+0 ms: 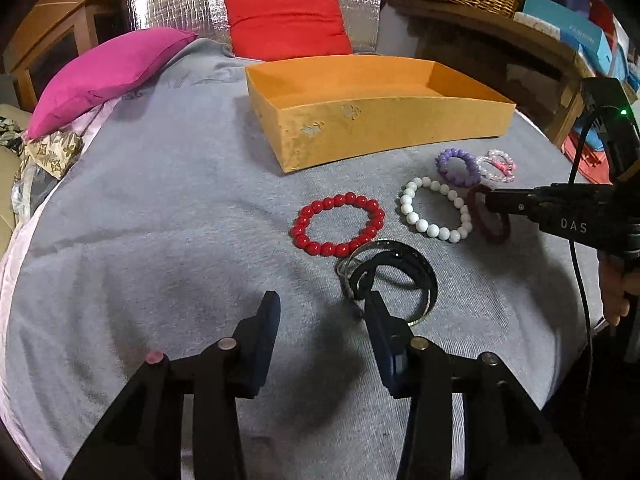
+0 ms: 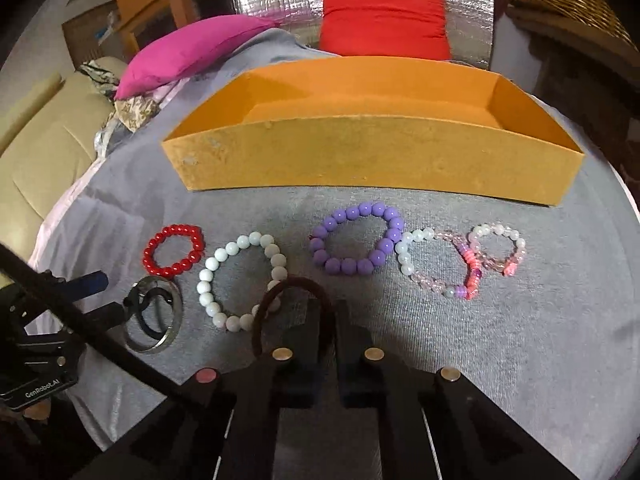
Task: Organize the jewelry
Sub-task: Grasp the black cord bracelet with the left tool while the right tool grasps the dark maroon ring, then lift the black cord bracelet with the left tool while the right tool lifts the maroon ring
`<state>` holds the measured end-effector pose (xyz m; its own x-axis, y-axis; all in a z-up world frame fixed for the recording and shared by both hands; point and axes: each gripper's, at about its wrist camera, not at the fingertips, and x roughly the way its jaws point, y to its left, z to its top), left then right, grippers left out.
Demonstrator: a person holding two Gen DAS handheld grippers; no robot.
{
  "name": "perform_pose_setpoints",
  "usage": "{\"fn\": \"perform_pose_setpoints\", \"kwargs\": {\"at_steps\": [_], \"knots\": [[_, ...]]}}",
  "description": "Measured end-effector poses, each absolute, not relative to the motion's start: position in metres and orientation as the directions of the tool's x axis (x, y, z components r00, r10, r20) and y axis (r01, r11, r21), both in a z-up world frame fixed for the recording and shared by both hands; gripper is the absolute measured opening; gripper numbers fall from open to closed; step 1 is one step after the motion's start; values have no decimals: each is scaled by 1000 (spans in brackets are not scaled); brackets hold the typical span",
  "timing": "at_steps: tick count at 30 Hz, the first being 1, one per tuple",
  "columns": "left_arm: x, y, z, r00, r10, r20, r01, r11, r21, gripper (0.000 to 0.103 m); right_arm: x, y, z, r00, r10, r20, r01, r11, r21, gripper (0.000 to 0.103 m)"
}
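Box: The orange box [image 2: 376, 160] sits open at the back of the grey cloth [image 1: 160, 208]. I see nothing in it yet, so I think all the jewelry goes in there.

Row of bracelets: Red beads [image 1: 338, 224], white beads [image 2: 242, 282], purple beads [image 2: 358, 240] and two pink bead loops [image 2: 460, 266] lie near the box, side by side. They are spread out, so I can pick one at a time.

Right claw: My right claw [image 2: 328, 320] is pinched together on the dark red ring [image 2: 294, 308]. The ring's rim goes in between the fingers. It lies just over the white beads, so I must lift it straight up and not drag them.

Left claw: My left claw [image 1: 320, 312] is partly apart. One finger pokes inside the black and silver bangles [image 1: 390, 276], the other is outside on the cloth. It is not squeezing them yet.

Next: I think I close the left claw on the bangles, then carry both loads to the box.

Watch out: The bangles are stacked, so one may slip off.
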<state>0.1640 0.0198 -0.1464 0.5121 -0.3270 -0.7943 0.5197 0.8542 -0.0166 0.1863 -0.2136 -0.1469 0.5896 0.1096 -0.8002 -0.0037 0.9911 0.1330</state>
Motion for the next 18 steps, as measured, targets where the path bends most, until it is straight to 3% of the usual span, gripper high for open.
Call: {"fn": "perform_pose_setpoints", "kwargs": {"at_steps": [3, 7, 14, 18], "knots": [[163, 19, -147, 487, -350, -800, 531, 846, -47, 45, 179, -208, -142, 604, 107, -790, -15, 992, 123, 7], [160, 10, -150, 457, -351, -817, 541, 839, -58, 59, 175, -205, -143, 594, 104, -798, -23, 993, 112, 7], [164, -3, -131, 554, -351, -755, 546, 838, 11, 59, 180, -210, -147, 580, 107, -808, -3, 992, 129, 7], [173, -17, -140, 532, -326, -781, 567, 823, 44, 59, 181, -213, -149, 573, 124, -810, -1, 989, 151, 7]]}}
